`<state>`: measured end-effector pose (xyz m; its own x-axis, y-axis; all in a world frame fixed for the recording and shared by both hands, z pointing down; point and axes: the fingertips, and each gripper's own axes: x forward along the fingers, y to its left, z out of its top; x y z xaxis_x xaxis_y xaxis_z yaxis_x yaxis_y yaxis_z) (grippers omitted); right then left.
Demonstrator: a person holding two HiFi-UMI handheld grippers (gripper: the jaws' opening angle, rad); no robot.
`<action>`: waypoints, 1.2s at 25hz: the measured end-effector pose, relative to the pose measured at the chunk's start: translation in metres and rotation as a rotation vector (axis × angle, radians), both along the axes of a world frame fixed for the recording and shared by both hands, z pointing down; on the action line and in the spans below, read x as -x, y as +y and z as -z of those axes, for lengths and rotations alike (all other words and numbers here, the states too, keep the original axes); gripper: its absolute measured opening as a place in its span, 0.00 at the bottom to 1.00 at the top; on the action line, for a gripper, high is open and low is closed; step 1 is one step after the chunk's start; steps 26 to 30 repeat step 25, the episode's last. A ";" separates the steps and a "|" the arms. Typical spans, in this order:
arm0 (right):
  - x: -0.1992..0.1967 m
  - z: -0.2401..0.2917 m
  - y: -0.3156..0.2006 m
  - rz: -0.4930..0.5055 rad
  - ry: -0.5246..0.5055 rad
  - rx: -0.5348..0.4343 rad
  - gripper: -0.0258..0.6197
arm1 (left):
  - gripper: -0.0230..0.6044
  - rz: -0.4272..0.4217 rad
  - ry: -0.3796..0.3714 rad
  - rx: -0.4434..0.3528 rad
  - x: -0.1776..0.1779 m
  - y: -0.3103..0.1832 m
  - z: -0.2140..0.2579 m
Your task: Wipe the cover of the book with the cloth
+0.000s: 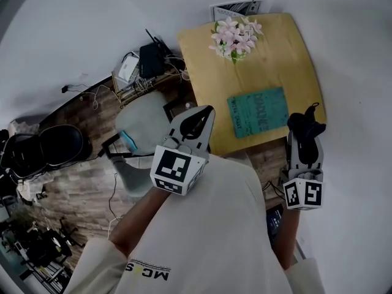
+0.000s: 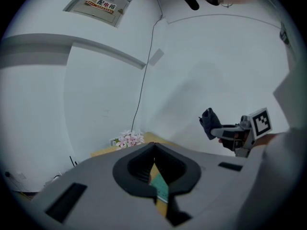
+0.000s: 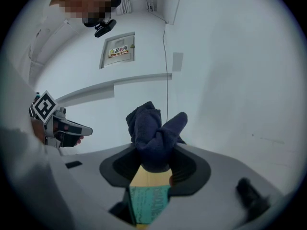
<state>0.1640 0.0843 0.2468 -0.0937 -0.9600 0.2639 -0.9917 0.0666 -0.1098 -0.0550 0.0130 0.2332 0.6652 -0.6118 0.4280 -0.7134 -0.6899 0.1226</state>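
Observation:
A teal book (image 1: pixel 258 111) lies flat on the tan table (image 1: pixel 288 54), near its front edge. My right gripper (image 1: pixel 304 135) is held above the table's right front corner, to the right of the book, shut on a bunched dark blue cloth (image 1: pixel 305 124). In the right gripper view the cloth (image 3: pixel 153 131) sticks up from between the jaws, and the book (image 3: pixel 148 202) shows far below them. My left gripper (image 1: pixel 210 109) hovers left of the book at the table's left edge, its jaws shut with nothing between them. The book (image 2: pixel 160 186) shows beneath it in the left gripper view.
A pot of pink flowers (image 1: pixel 236 37) stands at the table's far side, with a printed card (image 1: pixel 236 8) behind it. Left of the table are a pale seat (image 1: pixel 144 124), a black router (image 1: pixel 150 60) with cables, and a black chair (image 1: pixel 52 146). White walls surround the table.

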 end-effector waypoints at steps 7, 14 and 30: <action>0.025 0.008 -0.018 0.052 0.001 -0.012 0.31 | 0.05 0.003 0.015 -0.009 0.001 -0.006 0.005; 0.045 0.012 -0.029 0.105 0.008 -0.012 0.31 | 0.05 -0.008 0.007 -0.023 -0.001 -0.008 0.007; 0.049 0.013 -0.037 0.112 0.011 -0.010 0.31 | 0.05 -0.012 -0.003 -0.040 -0.002 -0.016 0.008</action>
